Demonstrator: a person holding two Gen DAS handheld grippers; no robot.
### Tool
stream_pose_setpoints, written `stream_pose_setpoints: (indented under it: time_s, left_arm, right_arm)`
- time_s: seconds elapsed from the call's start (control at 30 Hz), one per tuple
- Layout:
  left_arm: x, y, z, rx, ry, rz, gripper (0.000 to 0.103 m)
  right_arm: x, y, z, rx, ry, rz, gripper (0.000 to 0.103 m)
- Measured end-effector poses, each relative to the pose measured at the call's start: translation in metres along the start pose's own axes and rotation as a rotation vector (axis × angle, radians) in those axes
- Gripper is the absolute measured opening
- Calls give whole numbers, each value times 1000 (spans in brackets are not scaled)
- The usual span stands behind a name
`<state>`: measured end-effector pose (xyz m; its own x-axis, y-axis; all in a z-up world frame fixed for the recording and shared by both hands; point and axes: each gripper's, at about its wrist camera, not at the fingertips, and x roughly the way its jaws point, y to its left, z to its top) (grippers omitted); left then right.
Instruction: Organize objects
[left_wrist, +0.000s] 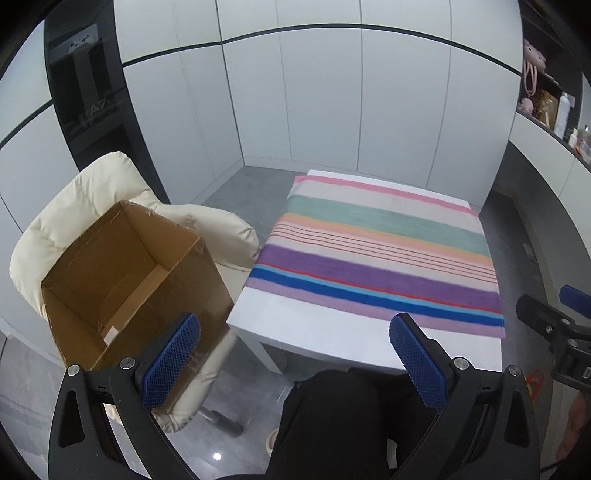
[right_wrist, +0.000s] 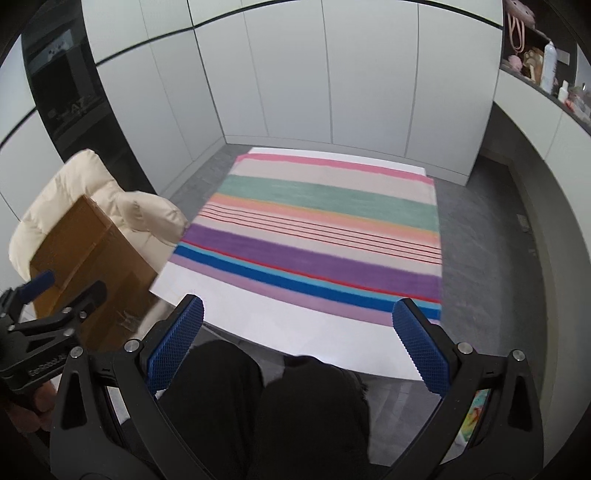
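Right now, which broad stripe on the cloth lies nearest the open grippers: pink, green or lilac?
The lilac stripe, at the striped cloth's near edge; green sits mid-cloth and pink along the far edge.

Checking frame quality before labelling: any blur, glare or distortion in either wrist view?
Left wrist: sharp; fisheye bends the wall seams; small glare spot on the glossy floor. Right wrist: motion-smeared, worst on the brown cardboard box and the striped multicolour cloth; same fisheye bending.
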<state>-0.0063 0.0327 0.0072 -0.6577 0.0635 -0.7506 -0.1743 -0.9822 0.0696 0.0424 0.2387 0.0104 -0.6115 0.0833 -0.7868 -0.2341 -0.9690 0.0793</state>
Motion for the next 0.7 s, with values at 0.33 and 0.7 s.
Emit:
stream_pose_setpoints:
  time_s: [0.33, 0.7]
  left_arm:
    - [-5, -2, -24, -26, 49, -2, 103]
    - [-2, 3, -28, -55, 53, 21, 103]
  right_arm:
    - [-5, 12, -11, -69, 10, -13, 103]
    - [2, 33, -12, -144, 13, 28, 103]
